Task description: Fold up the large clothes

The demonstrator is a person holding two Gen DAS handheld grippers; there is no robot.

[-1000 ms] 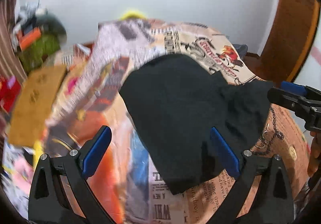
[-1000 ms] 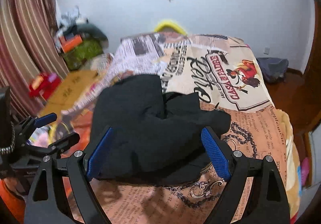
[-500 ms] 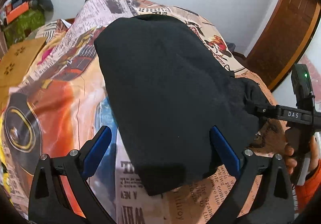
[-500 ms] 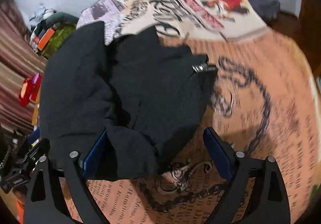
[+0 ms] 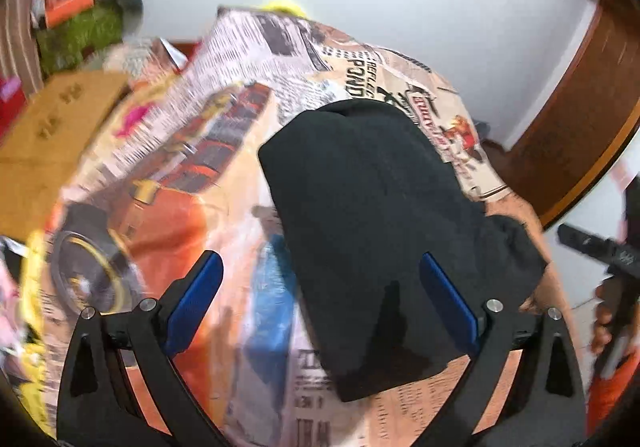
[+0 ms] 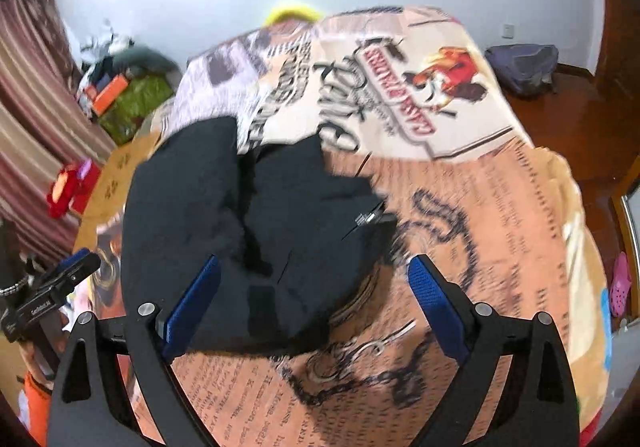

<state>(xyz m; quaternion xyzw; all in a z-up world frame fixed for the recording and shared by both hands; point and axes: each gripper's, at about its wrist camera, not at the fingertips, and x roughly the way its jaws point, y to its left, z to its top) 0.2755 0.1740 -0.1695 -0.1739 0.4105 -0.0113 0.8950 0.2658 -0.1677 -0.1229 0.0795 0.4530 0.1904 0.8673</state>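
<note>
Black garment (image 5: pixel 372 215) sits bunched on the bed (image 6: pixel 480 227), lying on the printed newspaper-pattern blanket, nearer the bed's left half than its right. Left gripper (image 5: pixel 320 303) hovers over the near end with its fingers spread wide and nothing between them; right gripper (image 6: pixel 316 303) the same, fingers parted and empty above the rumpled side of the pile.

It looks soft and thick, a heavy knit or fleece perhaps (hard to say through the blur), so I'd expect it to sag and drag, not slide. In the left view the top lies smooth, with a squared near corner just ahead of the fingers. The right view shows loose lobes folded over each other and a small metal fitting (image 6: pixel 366 218), likely a zip pull. Best holds, I'd judge, are that near corner for the left and the outer lobe by the fitting for the right, pinching cloth and not the metal.

Open blanket stretches far and to the right, good room for spreading. The bed's right edge drops to the wooden floor (image 6: pixel 572 127); a cardboard box (image 5: pixel 52 123) flanks the left side.
</note>
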